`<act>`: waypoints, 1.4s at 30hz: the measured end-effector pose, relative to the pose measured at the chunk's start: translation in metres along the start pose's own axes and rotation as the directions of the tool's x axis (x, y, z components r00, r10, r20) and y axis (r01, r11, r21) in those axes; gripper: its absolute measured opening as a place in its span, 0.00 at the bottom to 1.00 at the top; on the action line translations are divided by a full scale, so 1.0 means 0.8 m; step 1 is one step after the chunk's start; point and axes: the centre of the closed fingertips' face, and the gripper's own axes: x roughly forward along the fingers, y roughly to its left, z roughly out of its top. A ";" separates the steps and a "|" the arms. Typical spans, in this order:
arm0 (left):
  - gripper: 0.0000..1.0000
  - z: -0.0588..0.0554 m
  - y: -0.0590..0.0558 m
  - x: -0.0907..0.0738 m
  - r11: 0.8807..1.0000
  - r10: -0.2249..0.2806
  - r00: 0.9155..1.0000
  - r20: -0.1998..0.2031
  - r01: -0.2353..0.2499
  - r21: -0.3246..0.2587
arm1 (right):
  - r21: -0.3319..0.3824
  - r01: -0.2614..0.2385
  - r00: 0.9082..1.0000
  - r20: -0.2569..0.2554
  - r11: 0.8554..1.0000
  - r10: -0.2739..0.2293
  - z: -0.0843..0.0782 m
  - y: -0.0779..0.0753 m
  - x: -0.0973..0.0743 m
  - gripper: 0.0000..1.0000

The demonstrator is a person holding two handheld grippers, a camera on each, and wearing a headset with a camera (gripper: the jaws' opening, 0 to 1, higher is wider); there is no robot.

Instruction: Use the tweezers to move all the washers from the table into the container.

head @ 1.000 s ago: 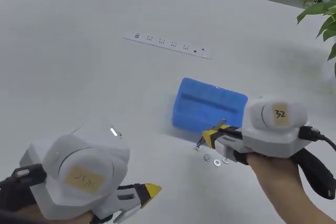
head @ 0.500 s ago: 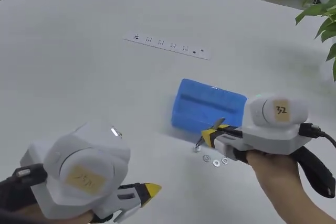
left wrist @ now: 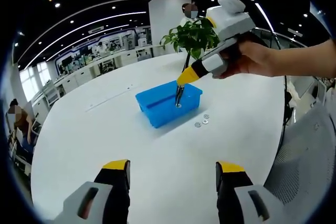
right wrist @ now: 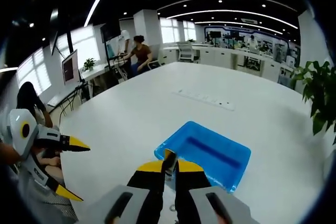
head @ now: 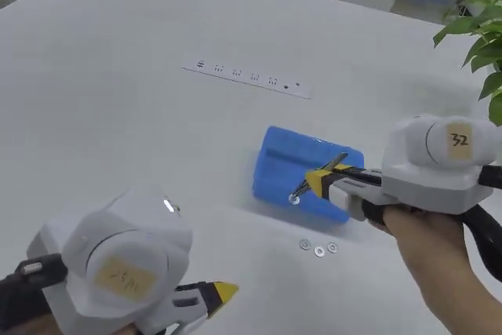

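Head view is showing three washers (head: 318, 249) lying in a tight cluster on the white bench (head: 118, 115), just beside the near wall of the one blue container (head: 292, 164) but not touching it. The right gripper (head: 317, 183), wearing a sticker reading "32", is clamping its fingers together on one pair of tweezers (head: 323, 172). The tweezers' tips are hanging over the container's near edge and pinching what is looking like a fourth washer (head: 294, 200). The container's inside is showing a moulded ridge running along its length; whether any washers are lying in it I cannot tell. Left gripper view is showing the left gripper (left wrist: 173, 167) hovering above the bench, well apart from the container, with its two yellow-tipped fingers (left wrist: 116, 165) standing wide apart around nothing. Its yellow label is bearing writing too faint to read. One white power strip (head: 247, 78) is lying beyond the container, and one leafy plant (head: 478, 37) is standing at the right edge.
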 end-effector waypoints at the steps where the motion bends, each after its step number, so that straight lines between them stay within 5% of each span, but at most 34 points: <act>1: 0.67 0.000 0.000 0.000 1.000 0.001 1.000 -0.001 -0.001 0.001 | 0.003 0.003 1.000 0.011 1.000 -0.003 0.005 -0.002 0.001 0.03; 9: 0.66 -0.004 0.005 0.002 1.000 0.004 1.000 -0.007 -0.004 -0.005 | 0.029 0.036 0.998 0.045 0.999 -0.037 0.019 -0.020 0.029 0.03; 19: 0.65 -0.010 0.006 0.003 1.000 0.007 1.000 -0.019 -0.007 -0.015 | 0.024 0.045 0.998 -0.039 0.999 -0.044 -0.020 -0.031 0.058 0.03; 29: 0.65 -0.010 0.007 0.004 1.000 0.008 1.000 -0.023 -0.008 -0.014 | 0.028 0.049 0.996 -0.079 0.998 -0.047 -0.038 -0.034 0.066 0.03; 42: 0.65 -0.009 0.008 0.001 1.000 0.012 1.000 -0.022 -0.012 -0.008 | 0.051 0.056 0.996 -0.076 0.997 -0.052 -0.035 -0.038 0.062 0.04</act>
